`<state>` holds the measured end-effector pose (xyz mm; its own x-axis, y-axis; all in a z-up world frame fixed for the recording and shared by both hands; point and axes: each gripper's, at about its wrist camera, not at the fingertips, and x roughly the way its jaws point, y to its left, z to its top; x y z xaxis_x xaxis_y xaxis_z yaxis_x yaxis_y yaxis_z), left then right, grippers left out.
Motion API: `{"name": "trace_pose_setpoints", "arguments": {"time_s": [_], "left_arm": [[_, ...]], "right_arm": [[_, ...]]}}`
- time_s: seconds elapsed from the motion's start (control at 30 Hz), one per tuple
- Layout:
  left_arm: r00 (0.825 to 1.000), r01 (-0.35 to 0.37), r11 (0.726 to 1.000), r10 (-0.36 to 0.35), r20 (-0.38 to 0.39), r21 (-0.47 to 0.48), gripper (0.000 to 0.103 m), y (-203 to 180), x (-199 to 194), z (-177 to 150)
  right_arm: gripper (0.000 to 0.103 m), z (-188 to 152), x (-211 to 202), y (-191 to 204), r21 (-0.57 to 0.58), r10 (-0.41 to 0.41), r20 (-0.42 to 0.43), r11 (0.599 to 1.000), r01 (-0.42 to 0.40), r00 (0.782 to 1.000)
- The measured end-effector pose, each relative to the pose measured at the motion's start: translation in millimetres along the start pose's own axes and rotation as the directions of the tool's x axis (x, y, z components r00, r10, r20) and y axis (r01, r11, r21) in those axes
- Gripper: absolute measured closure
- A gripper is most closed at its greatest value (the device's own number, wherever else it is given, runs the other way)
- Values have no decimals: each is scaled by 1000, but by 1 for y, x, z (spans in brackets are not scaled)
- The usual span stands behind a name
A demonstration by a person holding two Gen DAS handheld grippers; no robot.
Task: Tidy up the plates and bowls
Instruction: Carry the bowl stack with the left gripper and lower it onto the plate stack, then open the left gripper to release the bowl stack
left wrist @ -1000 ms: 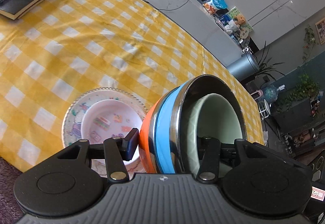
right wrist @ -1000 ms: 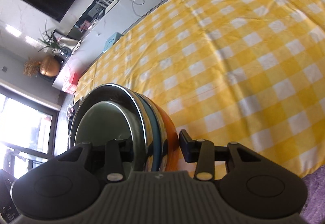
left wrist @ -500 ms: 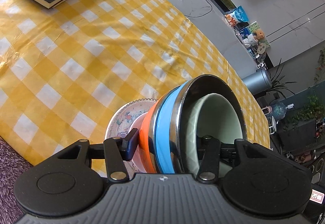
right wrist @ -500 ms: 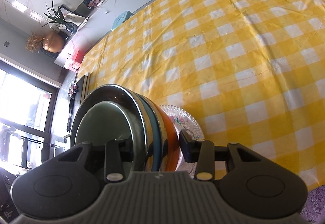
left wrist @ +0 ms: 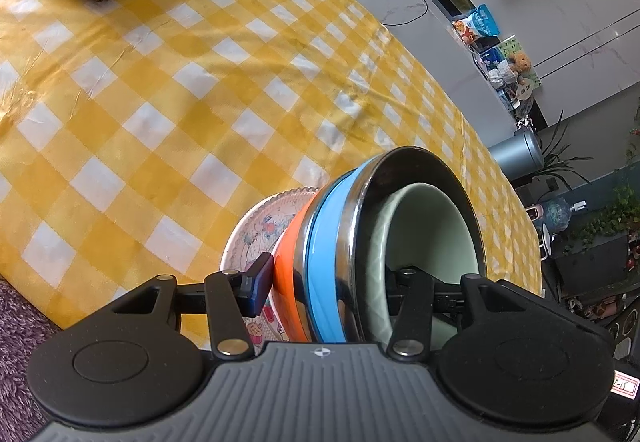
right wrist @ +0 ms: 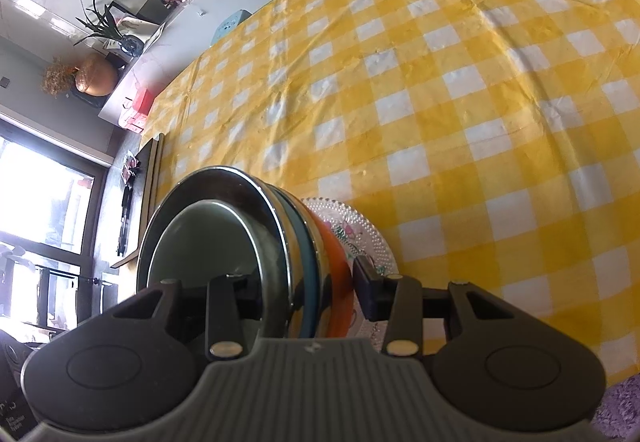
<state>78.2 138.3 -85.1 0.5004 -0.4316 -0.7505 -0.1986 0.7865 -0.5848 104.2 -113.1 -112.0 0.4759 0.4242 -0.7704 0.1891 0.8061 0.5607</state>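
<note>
Both tongs (left wrist: 328, 288) (right wrist: 304, 286) lowered nested bowls (left wrist: 332, 254) over plate (left wrist: 256, 234)

The bowl stack (left wrist: 332, 262) hides most of the patterned plate (left wrist: 256, 234), seemingly beneath.

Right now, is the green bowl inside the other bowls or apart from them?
Inside. The green bowl sits nested in the steel bowl, whose dark rim rings it in both views; both grippers clamp the stack's rims.

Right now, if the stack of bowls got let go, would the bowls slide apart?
Probably. The stack of bowls is loosely nested and sits on edge, so the pale green bowl could slip out. The shiny steel rim looks slick. Round rims might roll on the checked tablecloth.
</note>
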Motion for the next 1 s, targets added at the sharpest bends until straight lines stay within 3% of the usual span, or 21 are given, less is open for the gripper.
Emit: {"name": "trace_pose_setpoints", "arguments": {"time_s": [0.2, 0.27, 0.3, 0.4, 0.57, 0.67, 0.77, 0.87, 1.0], "left_arm": [[1000, -1, 1000, 1, -3, -4, 48, -1, 1, 2], [1000, -3, 1000, 3, 1, -3, 45, -1, 1, 2], [1000, -3, 1000, 3, 10, 7, 41, -1, 0, 1], [999, 2, 1000, -3, 41, 30, 36, -4, -4, 1], [996, -14, 998, 7, 92, 69, 31, -11, -14, 0], [989, 15, 996, -28, 142, 90, 30, -14, -27, 0], [975, 19, 993, -44, 216, 118, 30, -18, -44, -4], [946, -9, 985, -48, 321, 173, 30, -27, -66, -15], [905, -57, 945, -87, 416, 321, 30, -47, -93, -40]], "right_arm": [[58, 0, -1, 0, 3, 6, 0, 1000, -6, 1000], [52, -1, -4, 2, -15, 7, 17, 1000, -7, 1000], [45, -1, -6, 3, -22, 11, 27, 1000, -10, 1000], [39, -1, -10, 8, -56, -1, 44, 998, 4, 999], [38, -4, -15, 11, -88, -15, 58, 996, 20, 998], [36, -5, -24, 12, -102, -12, 87, 995, 21, 996], [33, -8, -44, 15, -147, -5, 153, 989, 28, 988], [29, -16, -68, 19, -213, -11, 246, 975, 65, 969], [22, -33, -99, 21, -299, -19, 351, 945, 131, 936]]}}
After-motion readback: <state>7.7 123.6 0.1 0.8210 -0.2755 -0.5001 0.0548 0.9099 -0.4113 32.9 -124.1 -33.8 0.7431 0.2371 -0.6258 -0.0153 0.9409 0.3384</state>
